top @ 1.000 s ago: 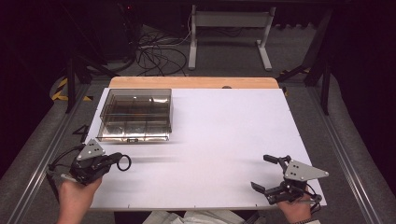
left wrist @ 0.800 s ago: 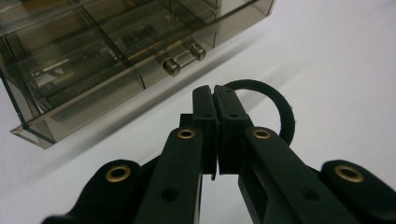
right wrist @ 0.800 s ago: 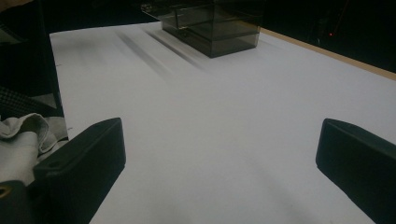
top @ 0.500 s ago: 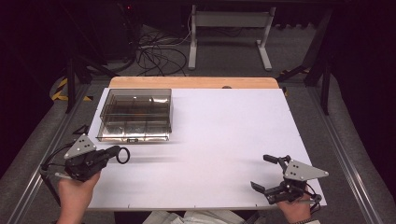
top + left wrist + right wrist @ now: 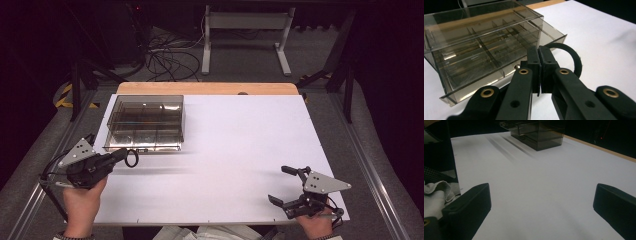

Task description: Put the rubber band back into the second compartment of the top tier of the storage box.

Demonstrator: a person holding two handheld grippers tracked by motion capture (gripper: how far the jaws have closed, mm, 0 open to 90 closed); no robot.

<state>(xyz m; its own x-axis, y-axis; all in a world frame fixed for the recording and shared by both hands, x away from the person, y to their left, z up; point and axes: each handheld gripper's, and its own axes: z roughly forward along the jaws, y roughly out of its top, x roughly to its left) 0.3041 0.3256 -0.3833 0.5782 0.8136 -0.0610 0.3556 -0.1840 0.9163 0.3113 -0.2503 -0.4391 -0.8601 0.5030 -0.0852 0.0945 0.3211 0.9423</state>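
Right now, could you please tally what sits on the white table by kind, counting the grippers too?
Smoky clear compartment box: 1
Black ring at the shut left gripper: 1
Grippers, with the open right gripper: 2
Total: 4

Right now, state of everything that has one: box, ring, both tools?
Box: lid shut, bottom drawer pulled out a little, compartments look empty.
Ring: black, pinched upright in the left tool, just off the drawer front.
Left tool: shut on the ring.
Right tool: open, holding nothing, over bare table.
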